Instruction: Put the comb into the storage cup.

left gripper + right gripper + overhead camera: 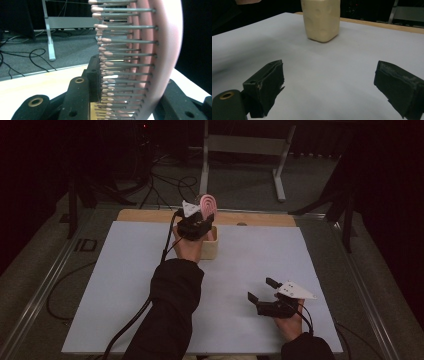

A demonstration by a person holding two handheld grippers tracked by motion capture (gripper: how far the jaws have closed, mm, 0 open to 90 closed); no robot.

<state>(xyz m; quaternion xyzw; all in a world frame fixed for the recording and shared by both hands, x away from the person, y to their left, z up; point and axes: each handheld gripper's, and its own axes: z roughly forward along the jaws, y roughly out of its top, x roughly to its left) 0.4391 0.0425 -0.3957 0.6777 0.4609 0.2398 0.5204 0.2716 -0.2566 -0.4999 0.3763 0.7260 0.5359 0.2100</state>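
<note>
1. No readable brand or label on any item; the marking beside the table's left edge is too faint to read.
2. Count: one pink hairbrush [208,205], one cream box [212,248], two grippers.
3. Left gripper [196,222] is clamped on the hairbrush, above the box near the table's [125,285] far edge.
4. Right gripper [261,290] stands apart, empty, near the front right corner.

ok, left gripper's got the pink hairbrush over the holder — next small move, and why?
Probably lower it straight down. The left gripper is shut on the pink hairbrush, head up, directly above the cream holder. The right gripper rests open on the white sheet, clear of it.
</note>
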